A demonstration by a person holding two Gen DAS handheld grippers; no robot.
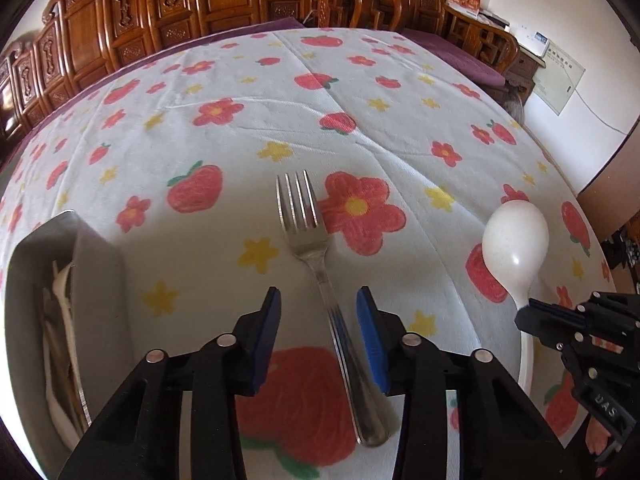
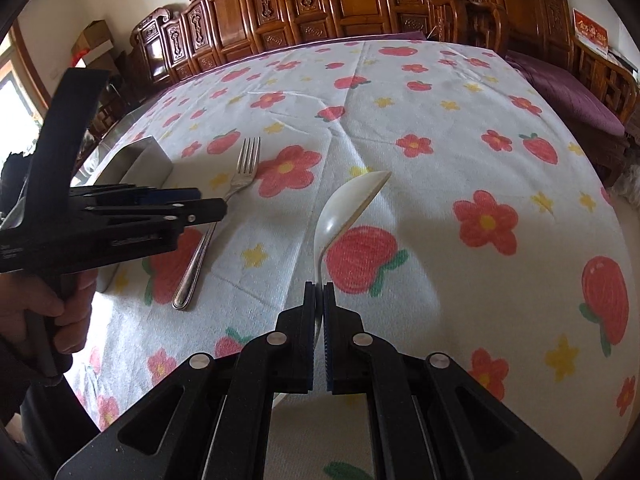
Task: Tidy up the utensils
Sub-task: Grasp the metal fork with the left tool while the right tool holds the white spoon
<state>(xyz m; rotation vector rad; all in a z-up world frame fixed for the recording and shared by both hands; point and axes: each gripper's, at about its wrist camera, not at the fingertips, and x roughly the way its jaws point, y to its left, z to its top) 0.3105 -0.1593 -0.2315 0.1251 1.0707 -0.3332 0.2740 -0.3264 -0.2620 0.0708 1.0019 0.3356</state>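
Note:
A metal fork (image 1: 320, 276) lies on the flowered tablecloth, tines pointing away. My left gripper (image 1: 319, 300) is open, its jaws on either side of the fork's handle, just above it. The fork also shows in the right wrist view (image 2: 224, 208). My right gripper (image 2: 319, 294) is shut on the handle of a white plastic spoon (image 2: 348, 204) and holds it above the table, bowl forward. The spoon (image 1: 516, 240) and the right gripper (image 1: 532, 312) show at the right of the left wrist view. A grey utensil box (image 1: 100, 280) stands to the left of the fork with white utensils inside.
The table's flowered cloth (image 2: 440, 152) stretches far ahead. Carved wooden cabinets (image 1: 160, 8) and chairs (image 1: 352, 0) line the far side. A purple-cushioned bench (image 2: 568, 92) stands at the right. The grey box also shows in the right wrist view (image 2: 144, 160).

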